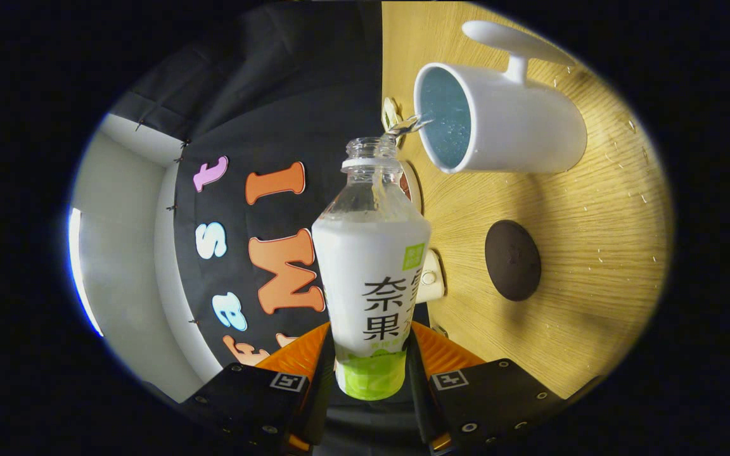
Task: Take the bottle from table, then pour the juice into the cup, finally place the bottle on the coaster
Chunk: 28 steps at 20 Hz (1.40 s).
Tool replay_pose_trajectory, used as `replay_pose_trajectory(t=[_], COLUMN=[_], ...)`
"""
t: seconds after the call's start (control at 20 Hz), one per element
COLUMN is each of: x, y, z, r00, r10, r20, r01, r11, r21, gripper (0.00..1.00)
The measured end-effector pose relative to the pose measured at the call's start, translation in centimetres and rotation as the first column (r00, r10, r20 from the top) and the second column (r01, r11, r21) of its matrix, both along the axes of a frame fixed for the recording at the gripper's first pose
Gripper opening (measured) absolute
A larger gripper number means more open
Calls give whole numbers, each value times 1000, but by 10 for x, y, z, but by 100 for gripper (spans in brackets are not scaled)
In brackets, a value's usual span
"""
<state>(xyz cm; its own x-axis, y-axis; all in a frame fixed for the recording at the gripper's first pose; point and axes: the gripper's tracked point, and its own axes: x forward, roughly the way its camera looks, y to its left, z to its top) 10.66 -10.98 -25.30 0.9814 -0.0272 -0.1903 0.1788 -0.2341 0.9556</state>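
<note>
1. We see the gripper [370, 373] nearest of all, its two fingers [314, 373] pressed against either side of the bottle [371, 278], clamped on its lower body.

2. The bottle runs forward between the fingers and well past their tips. It is tipped over toward the tabletop [568, 316], so its length lies roughly along the wood's surface rather than standing on it. It has a white label wrap with a green band at the base and a clear neck, and its mouth has no cap on.

3. A thin stream of liquid [406, 125] leaves the bottle's mouth and arcs across to the rim of the cup [504, 120].

4. The cup is white with a pale blue inside and stands on the wooden tabletop just beyond the bottle's mouth, its handle on the side away from the bottle. Liquid seems to sit inside it, though we cannot judge how much.

5. A dark round coaster [512, 259] lies flat on the tabletop, apart from the cup and level with the bottle's middle. It is bare.

6. Small droplets [612, 158] are scattered on the wood near the cup and toward the table's far edge.

7. A small whitish fitting [429, 277] sits at the tabletop's edge, partly hidden behind the bottle.
</note>
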Motion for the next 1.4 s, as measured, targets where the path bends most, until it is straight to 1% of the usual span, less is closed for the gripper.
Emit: replay_pose_trajectory(t=[0.75,1.4], x=[-12,-6], y=[-14,-10], z=[2,5], r00=[998,995], r10=[-62,-96], r20=[15,21], r01=[61,91], r11=[995,982], r21=[74,165], gripper=[57,57])
